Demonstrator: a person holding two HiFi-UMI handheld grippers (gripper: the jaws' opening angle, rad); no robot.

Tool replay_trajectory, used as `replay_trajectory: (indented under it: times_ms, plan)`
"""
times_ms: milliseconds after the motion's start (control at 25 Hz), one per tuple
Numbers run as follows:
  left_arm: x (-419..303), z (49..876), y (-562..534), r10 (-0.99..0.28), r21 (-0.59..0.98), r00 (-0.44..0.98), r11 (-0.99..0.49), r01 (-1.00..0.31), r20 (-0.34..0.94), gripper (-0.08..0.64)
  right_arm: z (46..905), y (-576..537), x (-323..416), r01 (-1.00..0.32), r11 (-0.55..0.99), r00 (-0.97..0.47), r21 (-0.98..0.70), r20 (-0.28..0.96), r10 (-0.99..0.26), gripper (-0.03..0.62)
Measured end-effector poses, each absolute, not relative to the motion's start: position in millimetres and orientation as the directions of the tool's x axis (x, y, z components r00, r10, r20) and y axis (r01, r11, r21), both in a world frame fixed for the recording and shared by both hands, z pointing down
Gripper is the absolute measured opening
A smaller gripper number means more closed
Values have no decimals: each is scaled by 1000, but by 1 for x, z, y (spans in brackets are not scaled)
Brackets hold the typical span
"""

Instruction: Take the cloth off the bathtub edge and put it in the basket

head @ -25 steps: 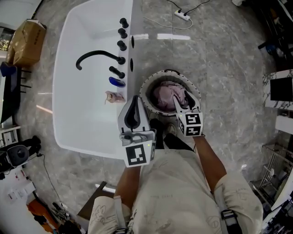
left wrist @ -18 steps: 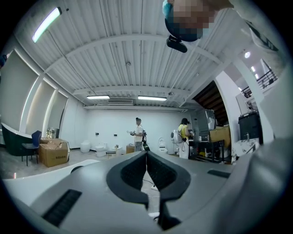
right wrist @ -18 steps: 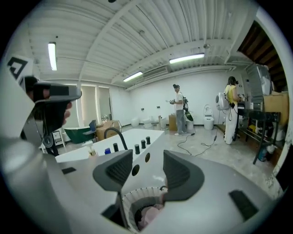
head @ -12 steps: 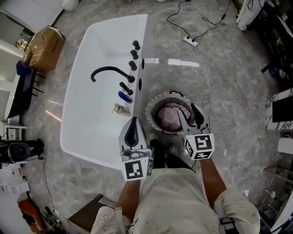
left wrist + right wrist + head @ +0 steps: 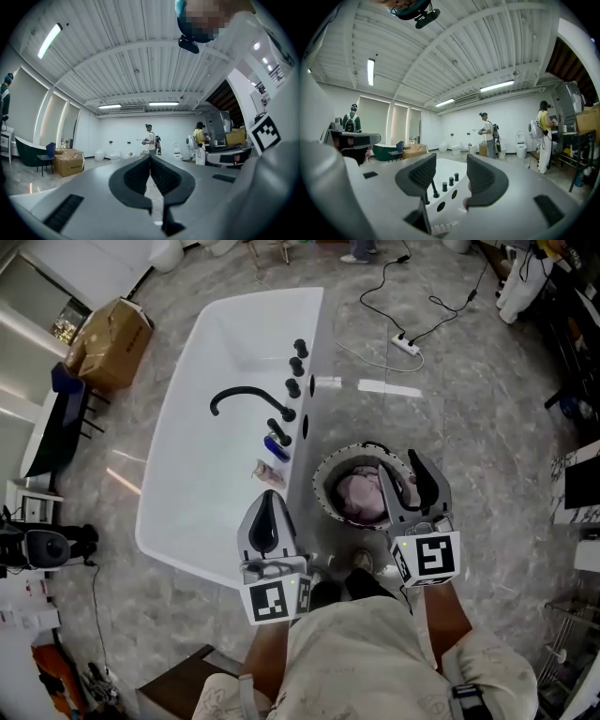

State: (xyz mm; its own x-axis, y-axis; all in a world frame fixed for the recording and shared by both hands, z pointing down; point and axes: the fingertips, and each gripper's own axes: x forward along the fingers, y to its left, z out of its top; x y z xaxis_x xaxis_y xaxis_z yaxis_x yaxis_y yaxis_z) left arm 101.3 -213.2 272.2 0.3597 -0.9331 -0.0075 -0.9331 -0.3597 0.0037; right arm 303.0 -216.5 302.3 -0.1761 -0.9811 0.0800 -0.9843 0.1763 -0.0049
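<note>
A pink cloth (image 5: 356,495) lies bunched inside the round basket (image 5: 323,486), which stands on the floor beside the white bathtub (image 5: 216,493). My right gripper (image 5: 401,471) hangs above the basket's right side, open, with nothing between its jaws. In the right gripper view the gripper (image 5: 452,176) points level, and the tub's black knobs (image 5: 450,180) show through the gap. My left gripper (image 5: 265,499) is held over the tub's near corner. Its jaws are shut and empty, as the left gripper view (image 5: 150,161) shows. A small beige crumpled item (image 5: 270,472) rests on the tub edge.
A black faucet (image 5: 246,399), several knobs (image 5: 296,367) and a blue object (image 5: 276,447) sit on the tub rim. A cardboard box (image 5: 111,341) is at the upper left, a power strip with cable (image 5: 405,343) on the floor beyond. People (image 5: 487,133) stand far across the room.
Both grippers have risen, the right one up out of the basket with empty jaws. The pink cloth stays in the basket. The head view has shifted, so tub and basket sit further right.
</note>
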Motion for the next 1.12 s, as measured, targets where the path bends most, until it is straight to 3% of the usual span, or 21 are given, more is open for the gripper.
replay_trajectory:
  times_ms: [520, 1120]
  plan:
    - [-14, 216, -193, -963, -31, 261, -259, -965, -65, 3, 204, -205, 202, -969, 234, -242, 80, -117, -963, 190]
    - [-76, 187, -197, -965, -27, 233, -232, -972, -120, 3, 177, -211, 153, -968, 225, -240, 110, -163, -957, 160]
